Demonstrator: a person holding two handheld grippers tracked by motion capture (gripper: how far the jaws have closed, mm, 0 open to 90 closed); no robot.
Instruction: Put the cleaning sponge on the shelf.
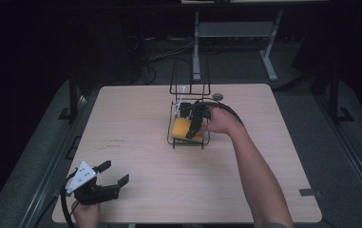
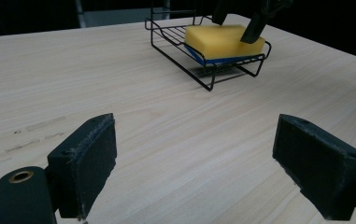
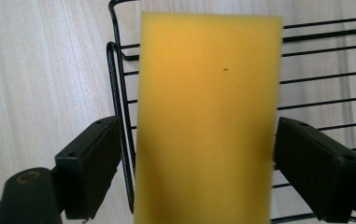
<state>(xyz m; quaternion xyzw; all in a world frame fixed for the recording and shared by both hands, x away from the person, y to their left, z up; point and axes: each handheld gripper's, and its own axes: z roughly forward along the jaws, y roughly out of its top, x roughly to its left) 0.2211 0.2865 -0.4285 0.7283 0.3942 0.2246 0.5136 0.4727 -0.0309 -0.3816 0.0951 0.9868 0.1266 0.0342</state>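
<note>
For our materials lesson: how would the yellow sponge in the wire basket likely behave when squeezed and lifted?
The sponge looks like soft foam, so it would probably compress and feel light. Its flat block shape suggests no rolling. The right gripper straddles it, jaws open.

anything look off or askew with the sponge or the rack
Slightly: the yellow sponge sits tilted in the black wire rack, one end propped on the front rim rather than flat. The right claw straddles it, jaws open. Nothing looks spilled or damaged.
</note>
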